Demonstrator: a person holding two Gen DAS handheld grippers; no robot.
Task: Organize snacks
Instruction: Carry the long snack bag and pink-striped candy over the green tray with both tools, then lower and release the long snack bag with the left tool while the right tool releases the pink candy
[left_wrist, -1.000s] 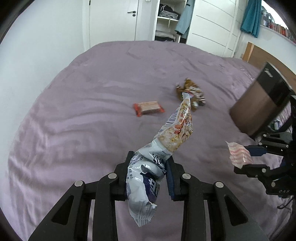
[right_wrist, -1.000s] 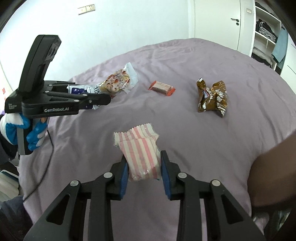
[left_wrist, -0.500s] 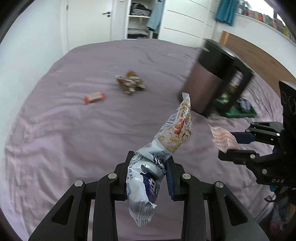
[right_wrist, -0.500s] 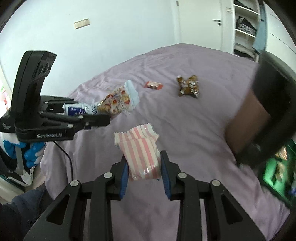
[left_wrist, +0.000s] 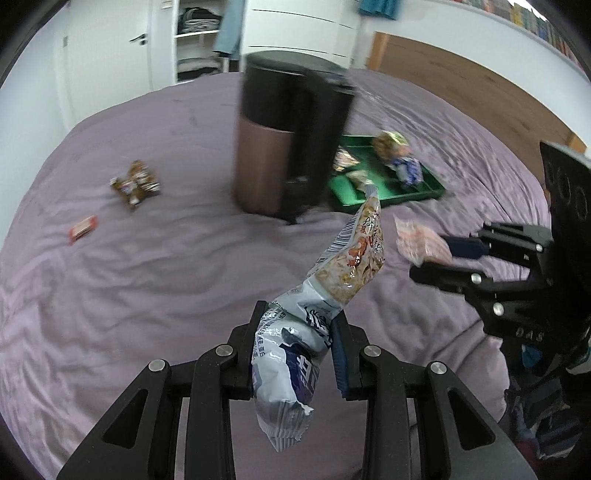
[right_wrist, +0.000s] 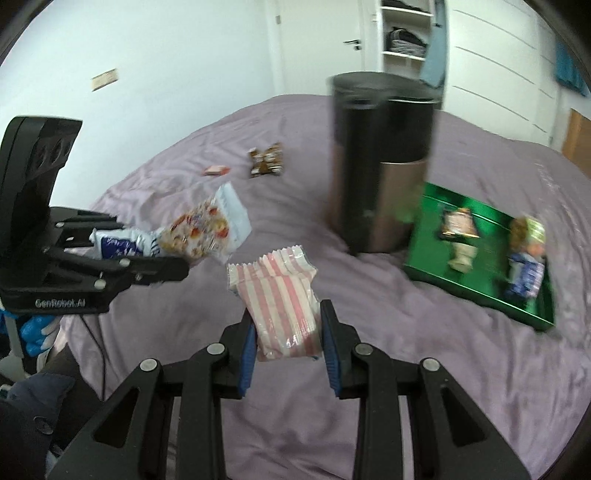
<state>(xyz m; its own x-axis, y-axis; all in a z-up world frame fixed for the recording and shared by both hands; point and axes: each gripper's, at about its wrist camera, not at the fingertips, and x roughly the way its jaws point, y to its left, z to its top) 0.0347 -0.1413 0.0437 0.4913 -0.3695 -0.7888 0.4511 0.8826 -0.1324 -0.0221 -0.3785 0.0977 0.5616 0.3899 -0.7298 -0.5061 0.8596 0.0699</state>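
Observation:
My left gripper is shut on a white and blue snack bag that sticks up and forward above the purple bed. My right gripper is shut on a pink-striped packet, also held in the air. Each gripper shows in the other's view: the right gripper with the packet, the left gripper with the bag. A green tray holding several snacks lies on the bed to the right. A brown packet and a small red bar lie far left.
A tall brown and black bin stands on the bed just left of the green tray. A wooden headboard runs behind, with white wardrobes and a door at the back wall. A blue-gloved hand grips the left tool.
Both grippers have swung sideways with their snacks still held. The bin and the green tray have come into view ahead, while the brown packet and red bar have slid far to the left.

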